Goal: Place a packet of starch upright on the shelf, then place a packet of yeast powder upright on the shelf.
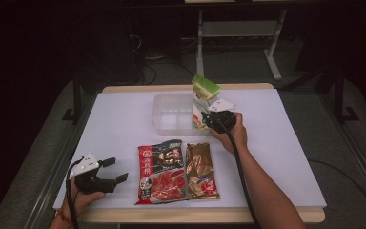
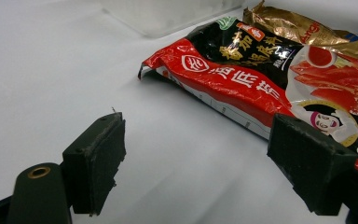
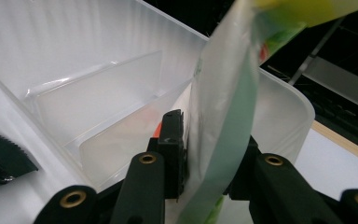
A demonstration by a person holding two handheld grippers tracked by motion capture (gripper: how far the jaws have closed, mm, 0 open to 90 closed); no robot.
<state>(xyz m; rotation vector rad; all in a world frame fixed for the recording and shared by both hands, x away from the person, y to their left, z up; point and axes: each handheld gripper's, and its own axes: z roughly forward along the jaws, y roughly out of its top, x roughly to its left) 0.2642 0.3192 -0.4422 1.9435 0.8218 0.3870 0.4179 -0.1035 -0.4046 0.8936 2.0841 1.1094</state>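
A green and white packet [image 1: 205,90] stands upright, leaning a little, in the right-hand compartment of a clear plastic bin [image 1: 171,114]. My right gripper [image 1: 208,119] is at the packet's lower part. In the right gripper view the packet [image 3: 223,93] sits between the jaws of that gripper [image 3: 209,149]; a thin gap shows beside the left pad [image 3: 172,140], and the other pad is hidden behind the packet. My left gripper [image 1: 116,169] rests open near the table's front left. In the left gripper view its jaws [image 2: 196,163] stand wide with nothing between them.
A red and black packet [image 1: 161,171] [image 2: 242,70] and a gold packet [image 1: 201,171] [image 2: 289,23] lie flat side by side at the front middle of the white table [image 1: 276,157]. The bin's dividers [image 3: 98,98] split it into compartments. Dark floor and a metal frame lie beyond.
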